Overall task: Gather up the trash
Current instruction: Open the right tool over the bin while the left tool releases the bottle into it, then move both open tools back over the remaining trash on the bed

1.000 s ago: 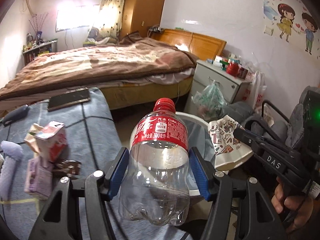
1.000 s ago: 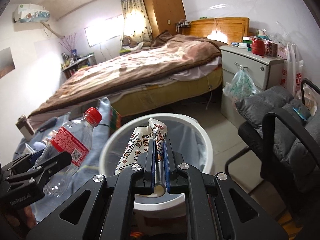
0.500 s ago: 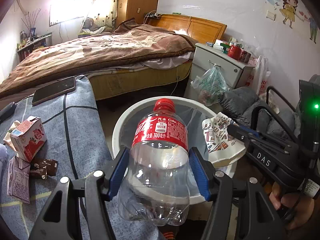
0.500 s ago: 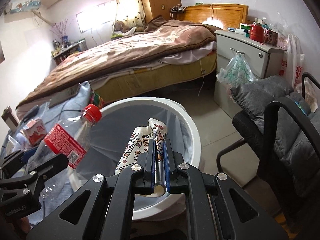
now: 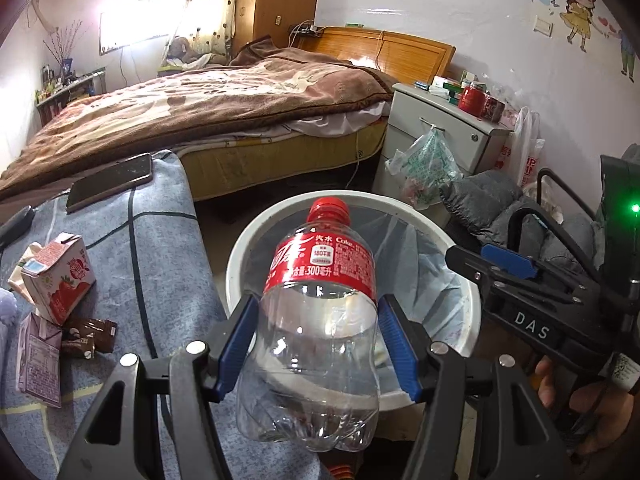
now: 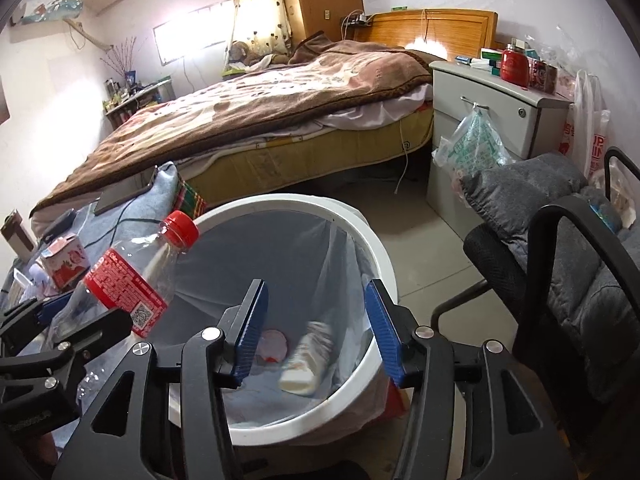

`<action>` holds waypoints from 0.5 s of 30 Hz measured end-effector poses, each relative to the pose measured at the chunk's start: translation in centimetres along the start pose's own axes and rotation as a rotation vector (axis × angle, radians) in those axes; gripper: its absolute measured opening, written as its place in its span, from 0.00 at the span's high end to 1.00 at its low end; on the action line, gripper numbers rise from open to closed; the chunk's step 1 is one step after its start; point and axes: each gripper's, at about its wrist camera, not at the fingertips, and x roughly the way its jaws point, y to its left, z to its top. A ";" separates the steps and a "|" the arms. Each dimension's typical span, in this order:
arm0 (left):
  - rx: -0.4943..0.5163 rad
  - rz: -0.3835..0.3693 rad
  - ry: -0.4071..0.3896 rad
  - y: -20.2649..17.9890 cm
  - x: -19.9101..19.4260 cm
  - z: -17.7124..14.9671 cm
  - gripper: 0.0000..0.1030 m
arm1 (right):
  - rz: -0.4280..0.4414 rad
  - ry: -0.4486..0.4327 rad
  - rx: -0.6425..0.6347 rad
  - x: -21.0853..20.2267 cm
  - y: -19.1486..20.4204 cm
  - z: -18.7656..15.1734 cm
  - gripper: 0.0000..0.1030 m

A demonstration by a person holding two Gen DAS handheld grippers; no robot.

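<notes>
Over the white bin [image 6: 362,240] with its pale liner, the right gripper [image 6: 316,332] hangs with its fingers spread and nothing between them; they have just been opening, and the patterned paper cup [image 6: 306,360] shows blurred inside the bin, near a pink scrap at the bottom. That half of the step looks done.

The left gripper [image 5: 314,348] has its fingers pinching the lower body of the clear plastic bottle [image 5: 316,320], red cap pointing away and up. In the left wrist view the bottle sits over the near part of the bin's rim [image 5: 240,264]; in the right wrist view its cap reaches just inside the rim while the body is still outside it, over the blue cloth on the tabletop [image 5: 160,248].

To drop the bottle well, I judge the left hand needs to carry it further in, until the whole body is past the rim, and only then let the fingers part. Released where it is, the light bottle could strike the rim and bounce to the floor. The right gripper is better drawn back first, so the 2 tools do not meet over the opening.

On the tabletop 2 drink cartons [image 5: 60,276] and some brown wrappers [image 5: 90,336] still wait to be collected.
</notes>
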 end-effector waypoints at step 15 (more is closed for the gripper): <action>-0.046 0.017 -0.066 2.3 -4.0 -0.7 0.36 | 0.013 -0.052 0.020 -2.2 1.6 -0.1 0.49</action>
